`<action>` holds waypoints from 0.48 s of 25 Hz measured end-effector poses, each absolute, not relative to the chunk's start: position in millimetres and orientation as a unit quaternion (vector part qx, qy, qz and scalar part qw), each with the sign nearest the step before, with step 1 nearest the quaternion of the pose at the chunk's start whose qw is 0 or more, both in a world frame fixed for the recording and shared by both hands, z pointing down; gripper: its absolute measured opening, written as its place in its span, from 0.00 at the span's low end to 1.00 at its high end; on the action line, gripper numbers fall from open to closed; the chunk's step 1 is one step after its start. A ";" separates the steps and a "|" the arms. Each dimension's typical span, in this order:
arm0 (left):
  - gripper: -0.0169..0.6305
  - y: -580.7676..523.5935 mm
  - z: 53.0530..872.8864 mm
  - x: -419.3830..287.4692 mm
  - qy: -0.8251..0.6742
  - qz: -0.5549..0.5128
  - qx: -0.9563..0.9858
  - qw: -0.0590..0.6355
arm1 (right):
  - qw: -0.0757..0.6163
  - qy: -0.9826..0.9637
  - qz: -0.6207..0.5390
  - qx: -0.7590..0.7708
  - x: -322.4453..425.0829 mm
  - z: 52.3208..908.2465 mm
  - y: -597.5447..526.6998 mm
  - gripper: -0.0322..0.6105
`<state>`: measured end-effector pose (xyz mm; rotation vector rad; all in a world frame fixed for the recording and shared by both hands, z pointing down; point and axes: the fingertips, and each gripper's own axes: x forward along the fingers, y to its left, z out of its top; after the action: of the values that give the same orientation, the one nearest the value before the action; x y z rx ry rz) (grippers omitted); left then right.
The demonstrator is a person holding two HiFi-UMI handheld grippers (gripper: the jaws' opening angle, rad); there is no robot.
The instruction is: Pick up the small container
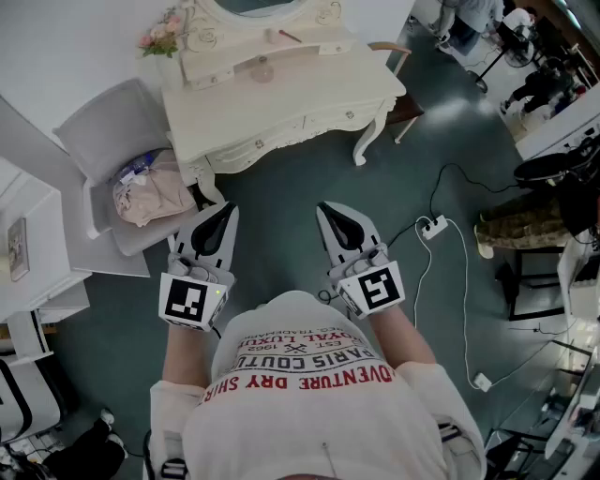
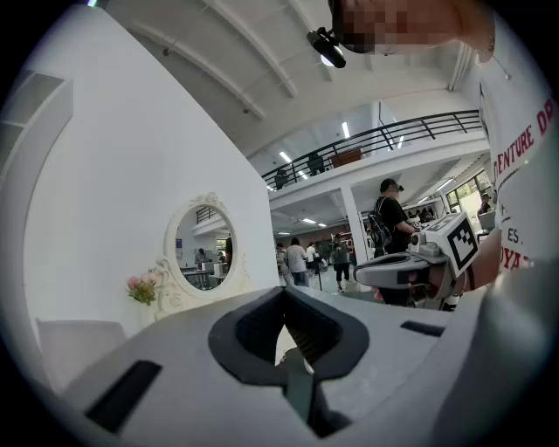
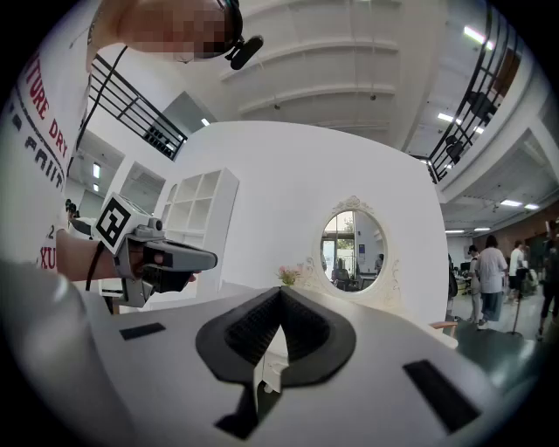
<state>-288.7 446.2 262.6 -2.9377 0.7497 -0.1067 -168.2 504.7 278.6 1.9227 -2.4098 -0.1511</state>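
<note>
Small container [image 1: 262, 70], apparently the round pot on the cream dressing table [image 1: 309, 98], sits at 12 o'clock, well apart from both claws. Left gripper [image 1: 228, 210] and right gripper [image 1: 325, 210] are closed and empty. Arriving with jaws unopened risks shunting the pot toward the mirror [image 1: 258, 7].

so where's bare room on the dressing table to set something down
The tabletop is bare right of the container to its edge, and left of it too. Crowded: the back by the mirror and flowers; the chair holds a bag.
</note>
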 end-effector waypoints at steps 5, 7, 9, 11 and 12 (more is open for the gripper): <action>0.04 443.7 266.0 -280.3 0.244 -0.041 -0.968 0.050 | 0.017 -0.781 -0.046 0.623 -162.8 273.2 499.6 0.05; 0.04 443.1 267.6 -277.1 0.243 -0.040 -0.968 0.048 | 0.016 -0.782 -0.044 0.622 -160.5 275.2 499.4 0.05; 0.04 442.7 267.8 -272.4 0.240 -0.041 -0.969 0.050 | 0.013 -0.782 -0.042 0.622 -157.3 277.0 498.7 0.05; 0.04 442.3 268.9 -266.8 0.238 -0.041 -0.969 0.048 | 0.015 -0.780 -0.041 0.624 -150.4 279.6 498.4 0.05; 0.04 442.3 270.0 -263.7 0.240 -0.040 -0.969 0.047 | 0.014 -0.778 -0.039 0.626 -145.5 280.5 498.5 0.05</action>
<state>-263.7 442.3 270.0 -2.9566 0.7315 -0.1231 -145.5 498.5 280.5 1.9506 -2.4243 -0.1223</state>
